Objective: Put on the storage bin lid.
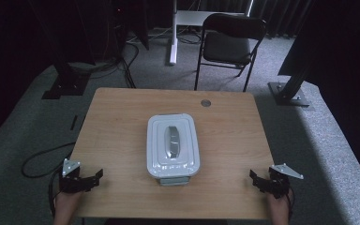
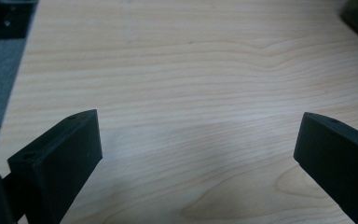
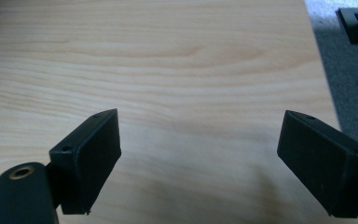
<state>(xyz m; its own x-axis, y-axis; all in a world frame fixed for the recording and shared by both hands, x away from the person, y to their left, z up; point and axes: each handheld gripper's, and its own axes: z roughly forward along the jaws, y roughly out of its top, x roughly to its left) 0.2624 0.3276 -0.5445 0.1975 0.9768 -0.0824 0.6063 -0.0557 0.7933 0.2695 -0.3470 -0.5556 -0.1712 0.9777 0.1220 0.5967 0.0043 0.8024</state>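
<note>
The white box (image 1: 173, 146) with its lid on sits in the middle of the wooden table (image 1: 117, 122), and both of your grippers are well away from it. Your left gripper (image 1: 95, 177) is at the table's near left corner, to the left of the box, with its jaws wide apart and nothing between them. Your right gripper (image 1: 255, 179) is at the near right corner, to the right of the box, jaws wide apart too and holding nothing.

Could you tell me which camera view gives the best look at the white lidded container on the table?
The high view: the white lidded container sits whole at mid-table, lid and handle visible, between the left gripper and right gripper. The gripper views show bare wood between open jaws, with at most a dark sliver at a top corner.
</note>
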